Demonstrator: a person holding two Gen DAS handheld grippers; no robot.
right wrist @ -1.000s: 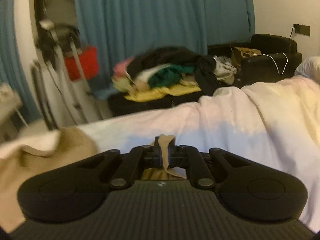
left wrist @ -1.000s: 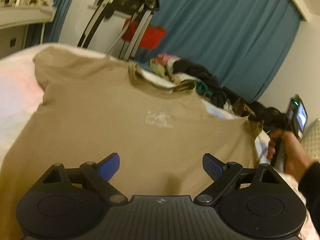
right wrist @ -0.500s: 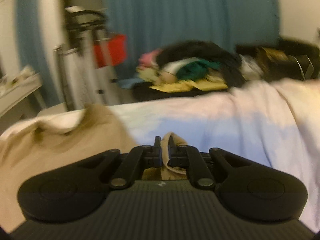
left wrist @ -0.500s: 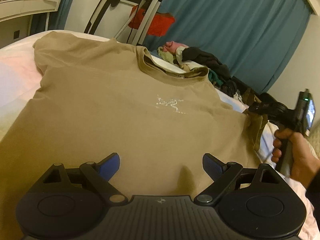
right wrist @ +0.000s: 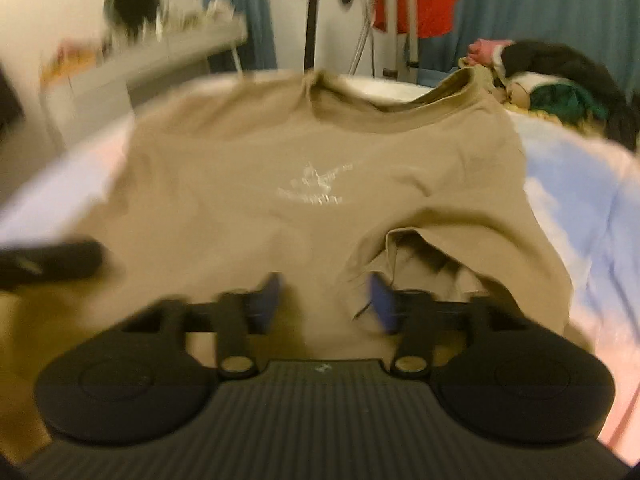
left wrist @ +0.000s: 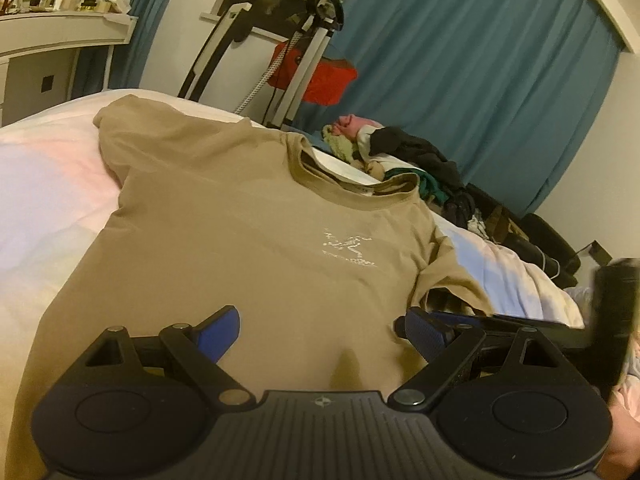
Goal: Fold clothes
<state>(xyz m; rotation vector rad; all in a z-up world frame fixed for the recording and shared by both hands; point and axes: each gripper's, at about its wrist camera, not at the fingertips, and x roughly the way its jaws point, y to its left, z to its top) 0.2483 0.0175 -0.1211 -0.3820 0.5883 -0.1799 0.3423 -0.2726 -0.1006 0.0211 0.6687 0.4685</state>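
Note:
A tan T-shirt (left wrist: 240, 232) with a small white chest logo lies front up on the white bed (left wrist: 44, 184). It also fills the blurred right wrist view (right wrist: 248, 168). Its right sleeve (left wrist: 452, 276) is folded in over the body, also seen in the right wrist view (right wrist: 460, 224). My left gripper (left wrist: 320, 330) is open and empty, low over the shirt's lower middle. My right gripper (right wrist: 326, 300) is open and empty over the shirt beside the folded sleeve. Its body shows at the right edge of the left wrist view (left wrist: 520, 326).
A pile of mixed clothes (left wrist: 400, 160) lies past the far edge of the bed. An upright frame with a red bag (left wrist: 316, 76) stands before blue curtains (left wrist: 480, 64). A white shelf with small items (left wrist: 64, 28) is at the far left.
My right gripper has let go of the sleeve and opened. It swung left toward the shirt, and the sleeve now lies folded in. My left gripper stayed open, shifting slightly.

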